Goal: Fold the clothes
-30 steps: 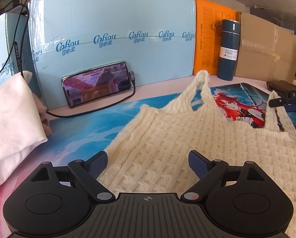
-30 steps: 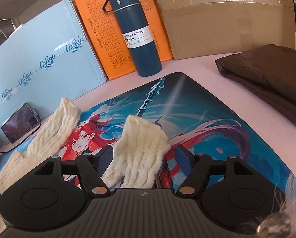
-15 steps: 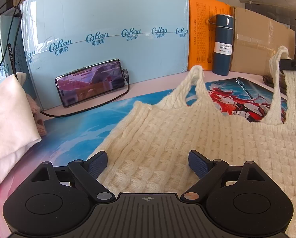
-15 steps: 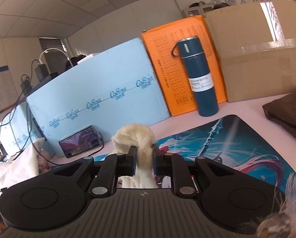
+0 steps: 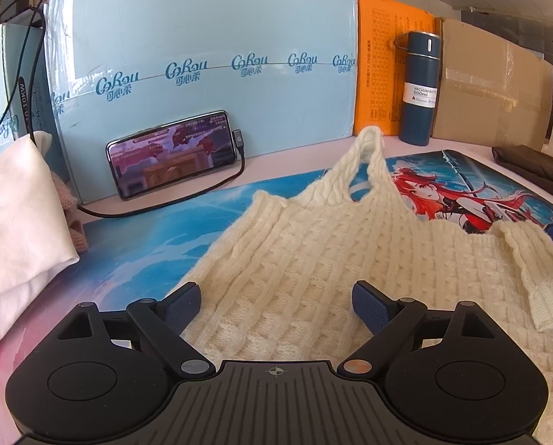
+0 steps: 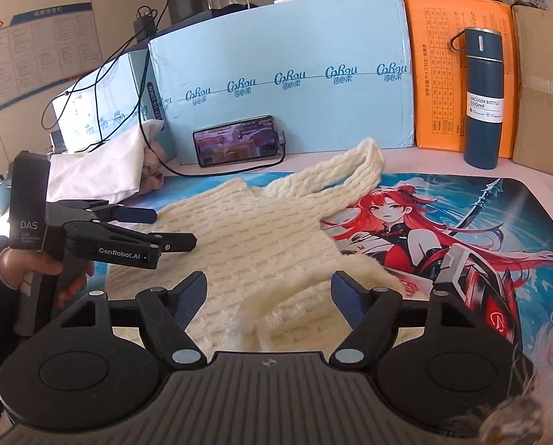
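Letting go, the right tool [image 6: 268, 294] now gapes wide; its strap [image 6: 265, 311] probably lies folded on the knit vest [image 6: 246, 237], flat on the desk mat [image 6: 499, 230]. Left tool [image 5: 276, 306] gapes too, holding nothing.

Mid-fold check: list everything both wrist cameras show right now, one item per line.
Cream knitted vest: one, cream, flat on mat, right strap folded onto body.
Anime-print desk mat: one, blue and red, under vest.
Dark blue vacuum bottle: one, upright, back right.
Black smartphone: one, screen lit, leaning on blue box.
Light blue box: one, back.
White cloth: one, left.
Dark brown garment: one, folded, right.
Left gripper: open, over vest.
Right gripper: open, over strap.
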The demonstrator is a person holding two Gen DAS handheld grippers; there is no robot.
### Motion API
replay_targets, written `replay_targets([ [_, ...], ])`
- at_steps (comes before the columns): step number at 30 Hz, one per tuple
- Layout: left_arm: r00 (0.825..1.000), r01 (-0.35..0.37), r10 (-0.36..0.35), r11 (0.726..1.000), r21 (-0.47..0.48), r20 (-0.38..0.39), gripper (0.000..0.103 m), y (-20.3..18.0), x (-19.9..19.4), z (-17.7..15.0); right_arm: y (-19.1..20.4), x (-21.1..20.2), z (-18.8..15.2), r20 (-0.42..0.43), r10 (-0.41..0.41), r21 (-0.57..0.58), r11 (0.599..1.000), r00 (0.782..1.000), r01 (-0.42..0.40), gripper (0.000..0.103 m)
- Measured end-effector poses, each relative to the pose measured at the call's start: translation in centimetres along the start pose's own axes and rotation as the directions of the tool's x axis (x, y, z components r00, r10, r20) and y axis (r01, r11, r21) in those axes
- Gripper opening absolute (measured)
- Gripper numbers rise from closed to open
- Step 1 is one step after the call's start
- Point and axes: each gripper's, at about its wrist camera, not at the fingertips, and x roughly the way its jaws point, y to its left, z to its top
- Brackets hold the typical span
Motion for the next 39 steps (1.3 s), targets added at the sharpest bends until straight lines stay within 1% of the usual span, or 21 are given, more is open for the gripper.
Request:
replay_targets([
  [2, 1.0, -0.001, 0.001, 1.0, -0.006, 0.003, 0.091, 0.1, -0.1, 0.0, 0.2, 0.0, -0.2, -0.024, 0.071, 0.001, 0.998, 0.997, -0.071, 0.086],
  [3, 1.0, -0.004, 0.004, 1.0, -0.007, 0.003, 0.091, 0.2, -0.1, 0.0, 0.3, 0.4, -0.5, -0.05, 0.111, 0.012, 0.994, 0.993, -0.11, 0.086],
  [4, 1.0, -0.005, 0.005, 1.0, -0.008, 0.004, 0.091, 0.2, -0.1, 0.0, 0.3, 0.8, -0.8, -0.078, 0.13, 0.022, 0.991, 0.988, -0.129, 0.086],
  [6, 1.0, -0.009, 0.009, 1.0, -0.008, 0.003, 0.091, 0.2, -0.1, 0.0, 0.7, 1.5, -1.1, -0.13, 0.114, 0.014, 0.993, 0.985, -0.113, 0.086],
  [7, 1.0, -0.011, 0.011, 1.0, -0.008, 0.003, 0.091, 0.2, -0.1, 0.0, 0.8, 1.6, -1.0, -0.137, 0.102, 0.002, 0.995, 0.985, -0.102, 0.086],
  [8, 1.0, -0.012, 0.012, 1.0, -0.009, 0.004, 0.091, 0.2, -0.1, 0.0, 0.8, 1.2, -0.8, -0.124, 0.094, -0.011, 0.995, 0.988, -0.097, 0.086],
  [10, 1.0, -0.014, 0.014, 1.0, -0.009, 0.003, 0.091, 0.2, -0.1, 0.0, 0.4, -0.2, 0.3, -0.068, 0.127, -0.015, 0.992, 0.99, -0.128, 0.086],
  [13, 1.0, -0.018, 0.018, 1.0, 0.006, -0.007, 0.094, -0.1, 0.1, -0.1, -0.9, -2.6, 2.2, 0.057, 0.195, -0.028, 0.981, 0.979, -0.193, 0.087],
  [15, 1.0, -0.021, 0.021, 1.0, 0.017, -0.008, 0.095, -0.3, 0.1, -0.1, -2.3, -3.3, 3.7, 0.148, 0.205, -0.037, 0.979, 0.968, -0.201, 0.095],
  [16, 1.0, -0.02, 0.02, 1.0, 0.016, -0.007, 0.095, -0.2, 0.1, -0.2, -3.0, -3.2, 4.3, 0.178, 0.195, -0.031, 0.981, 0.964, -0.193, 0.095],
  [17, 1.0, -0.018, 0.018, 1.0, 0.01, -0.008, 0.095, -0.1, 0.1, -0.2, -4.1, -2.6, 5.3, 0.199, 0.169, -0.002, 0.985, 0.965, -0.172, 0.095],
  [20, 1.0, -0.014, 0.014, 1.0, -0.007, -0.007, 0.095, 0.2, 0.1, -0.1, -7.4, 0.3, 7.4, 0.211, 0.096, 0.09, 0.989, 0.973, -0.117, 0.095],
  [23, 1.0, -0.018, 0.018, 1.0, -0.02, -0.011, 0.095, 0.4, 0.3, -0.1, -10.9, 4.9, 9.0, 0.165, -0.003, 0.153, 0.988, 0.986, -0.023, 0.095],
  [25, 1.0, -0.021, 0.021, 0.999, -0.024, -0.016, 0.097, 0.4, 0.5, -0.1, -12.7, 7.8, 9.6, 0.117, -0.037, 0.178, 0.984, 0.992, 0.016, 0.095],
  [29, 1.0, -0.018, 0.017, 0.999, -0.031, -0.024, 0.098, 0.4, 0.7, -0.1, -15.5, 12.9, 10.4, 0.045, -0.036, 0.251, 0.968, 0.998, 0.024, 0.095],
  [31, 1.0, -0.016, 0.015, 0.999, -0.034, -0.028, 0.099, 0.4, 0.9, -0.1, -16.2, 15.2, 10.7, 0.011, -0.051, 0.282, 0.958, 0.999, 0.046, 0.095],
  [33, 0.999, -0.014, 0.013, 0.999, -0.037, -0.032, 0.099, 0.4, 1.0, -0.1, -16.5, 17.1, 10.9, -0.004, -0.054, 0.296, 0.954, 0.999, 0.053, 0.095],
  [36, 0.999, -0.011, 0.01, 0.999, -0.042, -0.036, 0.1, 0.5, 1.1, -0.1, -16.8, 19.1, 10.6, -0.025, -0.074, 0.314, 0.946, 0.997, 0.078, 0.095],
  [37, 0.999, -0.011, 0.009, 0.999, -0.043, -0.037, 0.101, 0.5, 1.2, -0.1, -16.7, 19.7, 10.4, -0.036, -0.086, 0.316, 0.944, 0.996, 0.093, 0.092],
  [38, 0.999, -0.011, 0.01, 0.999, -0.043, -0.037, 0.101, 0.5, 1.2, -0.1, -16.3, 19.7, 10.1, -0.018, -0.111, 0.295, 0.949, 0.994, 0.112, 0.085],
  [39, 0.999, -0.012, 0.011, 0.999, -0.042, -0.037, 0.101, 0.4, 1.2, -0.1, -16.0, 19.7, 9.9, -0.018, -0.131, 0.273, 0.953, 0.991, 0.131, 0.057],
])
